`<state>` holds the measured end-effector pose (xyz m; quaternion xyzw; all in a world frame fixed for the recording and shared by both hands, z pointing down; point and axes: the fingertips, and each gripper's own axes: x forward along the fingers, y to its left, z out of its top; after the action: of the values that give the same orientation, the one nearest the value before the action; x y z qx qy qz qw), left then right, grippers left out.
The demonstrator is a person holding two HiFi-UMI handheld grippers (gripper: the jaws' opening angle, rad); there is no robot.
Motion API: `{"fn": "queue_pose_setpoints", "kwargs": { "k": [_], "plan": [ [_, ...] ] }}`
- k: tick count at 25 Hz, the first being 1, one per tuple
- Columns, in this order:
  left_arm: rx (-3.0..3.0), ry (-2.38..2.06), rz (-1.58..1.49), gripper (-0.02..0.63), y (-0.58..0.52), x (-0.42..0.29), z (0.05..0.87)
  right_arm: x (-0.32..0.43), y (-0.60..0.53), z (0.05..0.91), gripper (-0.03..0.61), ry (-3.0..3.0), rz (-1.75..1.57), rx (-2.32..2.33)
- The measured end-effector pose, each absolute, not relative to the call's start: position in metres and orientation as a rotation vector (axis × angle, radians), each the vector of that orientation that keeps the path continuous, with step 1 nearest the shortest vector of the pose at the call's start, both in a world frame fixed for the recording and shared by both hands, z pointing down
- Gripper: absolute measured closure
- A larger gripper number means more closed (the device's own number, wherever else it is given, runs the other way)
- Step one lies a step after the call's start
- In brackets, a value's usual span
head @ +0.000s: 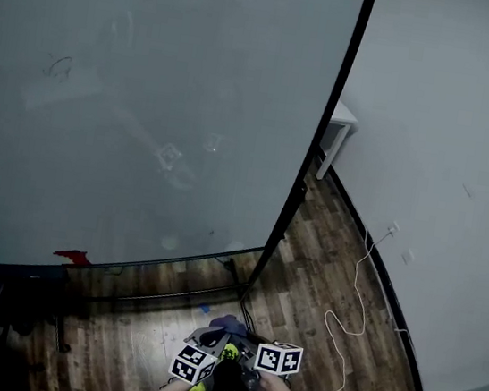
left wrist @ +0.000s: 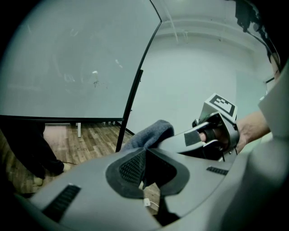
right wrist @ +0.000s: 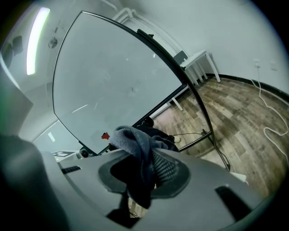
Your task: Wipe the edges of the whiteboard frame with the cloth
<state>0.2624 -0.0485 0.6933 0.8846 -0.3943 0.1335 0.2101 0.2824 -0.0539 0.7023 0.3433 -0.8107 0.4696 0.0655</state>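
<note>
The large whiteboard (head: pixel 148 113) stands upright in a black frame (head: pixel 326 129); its bottom edge (head: pixel 172 261) runs just ahead of me. Both grippers hang low at the head view's bottom, tips close together. My right gripper (right wrist: pixel 146 167) is shut on a grey-blue cloth (right wrist: pixel 135 142), which bunches above its tips and hangs down between them. In the head view the cloth (head: pixel 224 326) shows in front of the two marker cubes. My left gripper (left wrist: pixel 143 155) has its jaws together, with the cloth (left wrist: pixel 151 134) just beyond its tips. The right gripper's finger (left wrist: pixel 198 136) reaches in from the right.
A white side table (head: pixel 341 118) stands behind the board by the wall. A white cable (head: pixel 351 304) trails over the wooden floor from a wall socket (head: pixel 393 229). The stand's black foot bars (head: pixel 158 294) lie below the board. A red item (head: pixel 72 256) sits at the lower frame.
</note>
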Motion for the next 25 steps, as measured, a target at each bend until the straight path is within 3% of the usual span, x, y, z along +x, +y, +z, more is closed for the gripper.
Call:
{"fn": "queue_pose_setpoints", "kwargs": {
  "k": [25],
  "plan": [
    [2.409,-1.040,0.335,0.594,-0.022,0.260,0.702,0.280,-0.026,0.710,0.497,-2.446,1.367,1.048]
  ]
}}
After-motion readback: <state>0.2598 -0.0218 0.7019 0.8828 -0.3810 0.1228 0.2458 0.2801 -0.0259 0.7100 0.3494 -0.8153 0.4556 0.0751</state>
